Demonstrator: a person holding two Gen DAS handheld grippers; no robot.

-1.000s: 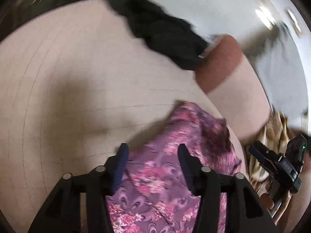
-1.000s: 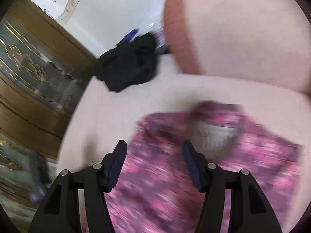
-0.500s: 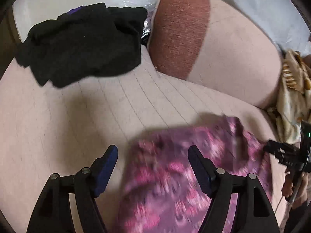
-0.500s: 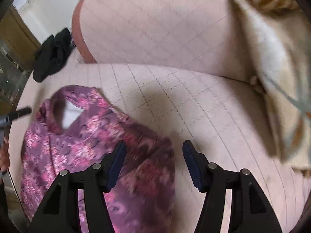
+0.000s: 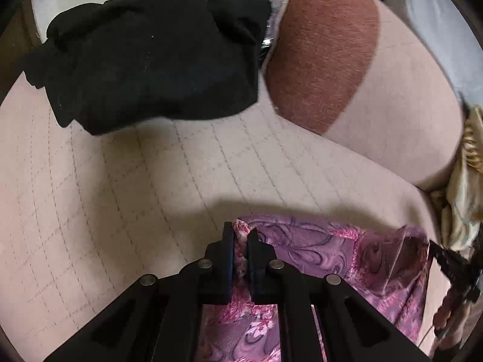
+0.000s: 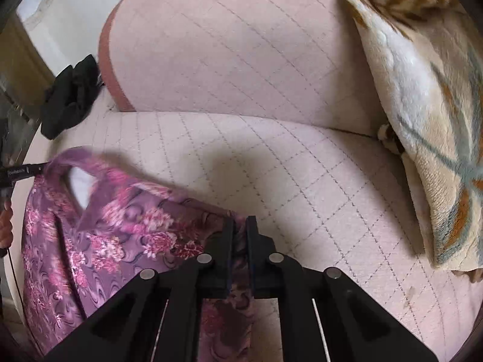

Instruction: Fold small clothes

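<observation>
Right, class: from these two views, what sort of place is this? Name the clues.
Probably a living room at home. The floral garment lies on a quilted sofa seat with a backrest cushion, a plush blanket at one end and a black garment at the other.

This is a home, most likely a living room. The main sign is a sofa seat (image 6: 302,166) in pale pink quilted fabric with stitched diamond lines. Behind the seat stands a rounded back cushion (image 5: 392,96) with a rust-brown side. On the right end of the seat leans a fleece blanket (image 6: 422,105) (cream, with orange and grey leaves). A black garment (image 5: 151,54) lies on its left end, and a purple floral garment (image 6: 105,235) on its front.
</observation>
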